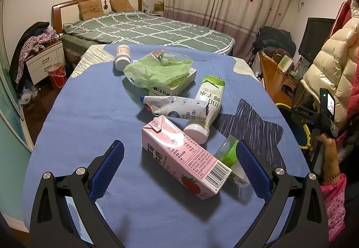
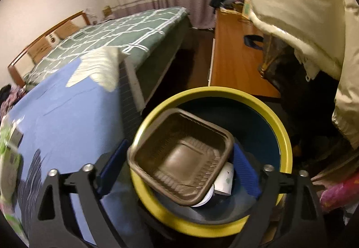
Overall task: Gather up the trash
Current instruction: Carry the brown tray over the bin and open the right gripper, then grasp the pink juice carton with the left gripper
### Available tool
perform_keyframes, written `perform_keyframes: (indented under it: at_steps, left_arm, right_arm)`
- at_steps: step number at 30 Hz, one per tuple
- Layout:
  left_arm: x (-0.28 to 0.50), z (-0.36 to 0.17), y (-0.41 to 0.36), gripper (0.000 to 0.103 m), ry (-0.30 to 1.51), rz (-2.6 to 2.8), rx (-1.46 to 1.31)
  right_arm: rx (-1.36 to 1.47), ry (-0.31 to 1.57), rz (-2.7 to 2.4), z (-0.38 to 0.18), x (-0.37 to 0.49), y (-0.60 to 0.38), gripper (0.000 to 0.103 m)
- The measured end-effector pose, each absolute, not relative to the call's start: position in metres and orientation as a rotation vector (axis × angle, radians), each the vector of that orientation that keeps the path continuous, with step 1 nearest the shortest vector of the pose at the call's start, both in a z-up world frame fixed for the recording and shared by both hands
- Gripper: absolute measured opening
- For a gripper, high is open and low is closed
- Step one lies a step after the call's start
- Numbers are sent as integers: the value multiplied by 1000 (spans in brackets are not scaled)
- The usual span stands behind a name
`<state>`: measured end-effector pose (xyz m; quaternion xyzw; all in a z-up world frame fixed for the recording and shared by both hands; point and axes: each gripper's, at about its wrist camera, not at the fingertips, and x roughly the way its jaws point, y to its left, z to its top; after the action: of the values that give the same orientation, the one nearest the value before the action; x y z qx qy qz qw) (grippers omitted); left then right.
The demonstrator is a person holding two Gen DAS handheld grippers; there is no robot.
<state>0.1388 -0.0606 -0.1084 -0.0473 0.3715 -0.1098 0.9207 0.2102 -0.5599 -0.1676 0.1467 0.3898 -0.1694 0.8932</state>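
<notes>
Brown plastic tray [image 2: 181, 158] tilted inside yellow-rimmed bin [image 2: 285, 135], pink strawberry carton [image 1: 179, 158] lying on its side

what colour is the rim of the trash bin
Yellow rim, dark blue inside; clearest in the right wrist view.

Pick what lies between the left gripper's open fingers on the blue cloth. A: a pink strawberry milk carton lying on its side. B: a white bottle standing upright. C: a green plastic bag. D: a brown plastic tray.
A: the pink strawberry milk carton lies on its side between the fingers of the open left gripper, neither pad touching it.
</notes>
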Motion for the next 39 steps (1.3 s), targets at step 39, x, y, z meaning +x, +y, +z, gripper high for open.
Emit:
perform_keyframes:
  at_steps: [39]
  left_arm:
    - [149,-151,17,98,853,98,-73]
  right_arm:
    - [250,669,-223,-141,179,-454,96]
